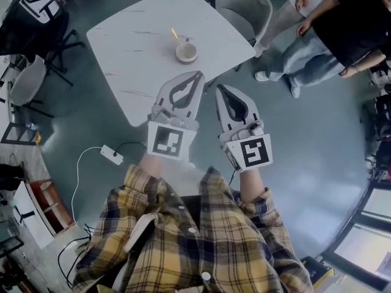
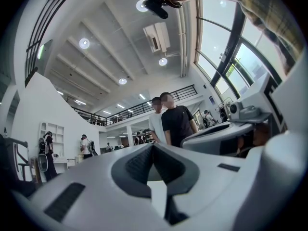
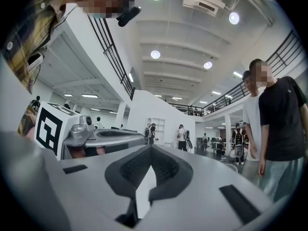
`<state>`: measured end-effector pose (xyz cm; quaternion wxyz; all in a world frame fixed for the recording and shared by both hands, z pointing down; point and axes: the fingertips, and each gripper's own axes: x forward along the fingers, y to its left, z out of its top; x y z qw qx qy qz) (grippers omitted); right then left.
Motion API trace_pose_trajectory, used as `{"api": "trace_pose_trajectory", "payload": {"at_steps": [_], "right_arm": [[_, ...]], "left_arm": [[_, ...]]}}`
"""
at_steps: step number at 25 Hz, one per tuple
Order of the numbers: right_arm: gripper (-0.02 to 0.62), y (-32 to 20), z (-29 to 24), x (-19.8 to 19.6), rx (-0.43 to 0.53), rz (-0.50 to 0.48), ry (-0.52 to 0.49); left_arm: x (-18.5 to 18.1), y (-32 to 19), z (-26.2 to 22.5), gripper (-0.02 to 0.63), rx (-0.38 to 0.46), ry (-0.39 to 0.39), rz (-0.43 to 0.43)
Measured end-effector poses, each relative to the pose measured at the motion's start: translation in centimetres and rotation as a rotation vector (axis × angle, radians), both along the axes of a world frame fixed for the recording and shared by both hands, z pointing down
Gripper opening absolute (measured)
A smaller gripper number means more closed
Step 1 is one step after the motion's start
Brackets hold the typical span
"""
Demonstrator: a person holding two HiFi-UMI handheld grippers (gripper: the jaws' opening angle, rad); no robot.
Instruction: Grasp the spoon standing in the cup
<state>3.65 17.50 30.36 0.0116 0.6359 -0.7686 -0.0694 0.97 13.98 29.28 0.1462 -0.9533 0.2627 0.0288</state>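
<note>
Spoon (image 1: 176, 37): thin yellowish handle, standing tilted in a small, round, pale cup (image 1: 187, 52). The cup sits toward the near side of a square white table (image 1: 134, 47) with rounded corners and faint marble veining.

Left gripper (image 1: 198, 75): smooth grey shell, ribbed dark pads. We log its jaws as pressed together with nothing between them, tips over the table's near edge, the cup just ahead (apart, not touching).

Right gripper (image 1: 219, 88): likewise closed and empty, beside the left, over the glossy grey floor (image 1: 305, 139).

Open tabletop (image 1: 134, 47) around cup (image 1: 186, 53); chair (image 1: 244, 10) beyond.
</note>
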Motion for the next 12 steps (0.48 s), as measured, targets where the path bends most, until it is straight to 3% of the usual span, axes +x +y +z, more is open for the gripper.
{"api": "trace_pose_trajectory", "payload": {"at_steps": [12], "right_arm": [[0.015,-10.0,0.1,1.7,-0.031,-0.034,0.017]], "left_arm": [[2.5,-9.9,0.8,0.018,-0.042,0.017,-0.002]]}}
